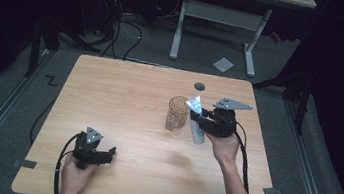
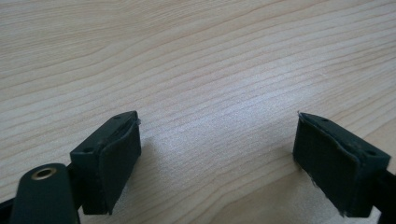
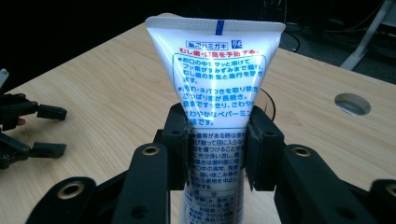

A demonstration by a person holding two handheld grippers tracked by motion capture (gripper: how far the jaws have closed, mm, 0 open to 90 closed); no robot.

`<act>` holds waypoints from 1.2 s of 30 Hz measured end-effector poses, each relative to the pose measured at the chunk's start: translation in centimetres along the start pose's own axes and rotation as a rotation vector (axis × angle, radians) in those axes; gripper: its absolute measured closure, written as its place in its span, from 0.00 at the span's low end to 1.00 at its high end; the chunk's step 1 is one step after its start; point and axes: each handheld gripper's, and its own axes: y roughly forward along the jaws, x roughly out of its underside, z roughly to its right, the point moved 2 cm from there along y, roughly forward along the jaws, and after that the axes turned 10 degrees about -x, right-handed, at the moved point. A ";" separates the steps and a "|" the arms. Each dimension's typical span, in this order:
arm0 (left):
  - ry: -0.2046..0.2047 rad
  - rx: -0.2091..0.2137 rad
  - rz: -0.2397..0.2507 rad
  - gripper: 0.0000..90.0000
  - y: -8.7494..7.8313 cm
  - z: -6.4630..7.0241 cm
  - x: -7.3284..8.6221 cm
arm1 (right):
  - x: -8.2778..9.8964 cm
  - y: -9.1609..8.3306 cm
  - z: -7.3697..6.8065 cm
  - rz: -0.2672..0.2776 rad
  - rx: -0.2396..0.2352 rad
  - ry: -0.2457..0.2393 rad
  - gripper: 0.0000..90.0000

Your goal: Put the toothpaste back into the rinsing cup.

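My right gripper (image 1: 202, 119) is shut on a white and blue toothpaste tube (image 1: 196, 120), held upright just right of a clear glass cup (image 1: 176, 113). In the right gripper view both pads press the tube (image 3: 215, 88) at mid-height, its flat crimped end up; the gripper (image 3: 217, 151) is lifted off the wooden table (image 3: 107, 93). My left gripper (image 1: 111, 153) rests low at the table's near left, open, nothing between its fingers. In the left gripper view its gripper (image 2: 217, 163) spans bare wood (image 2: 196, 60). The left gripper (image 3: 49, 130) also appears in the right gripper view, open.
A round cable hole (image 1: 199, 86) lies in the table behind the cup, seen too in the right gripper view as the hole (image 3: 352, 103). A white desk frame (image 1: 220, 17) stands on the floor beyond the table. Cables trail from both grippers toward the near edge.
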 end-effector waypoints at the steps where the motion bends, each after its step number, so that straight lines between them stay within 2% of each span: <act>1: 0.000 0.000 0.000 0.17 0.0 0.0 0.0 | -0.2 0.0 0.0 0.001 0.002 0.001 0.73; 6: 0.001 0.000 0.000 0.17 0.0 0.0 0.0 | -1.0 0.2 -0.3 0.019 -0.001 -0.010 0.73; 8: 0.001 0.000 0.000 0.17 0.0 0.0 0.0 | -1.3 0.3 -0.6 0.017 0.010 -0.032 0.73; 14: 0.000 0.000 0.000 0.17 0.0 0.0 0.0 | -2.0 0.7 -0.6 0.014 0.012 -0.039 0.73; 23: 0.000 0.001 -0.001 0.17 0.0 0.0 0.0 | -2.9 1.7 0.0 0.033 0.025 -0.016 0.73; 28: 0.002 0.000 -0.001 0.17 0.0 0.0 0.0 | -3.5 2.2 0.1 0.026 0.032 -0.025 0.73; 34: 0.002 0.000 -0.001 0.17 0.0 0.0 0.0 | -4.6 2.3 0.3 0.051 0.021 -0.016 0.73; 36: 0.002 0.000 -0.001 0.17 0.0 0.0 0.0 | -5.1 2.5 0.3 0.047 0.032 -0.026 0.73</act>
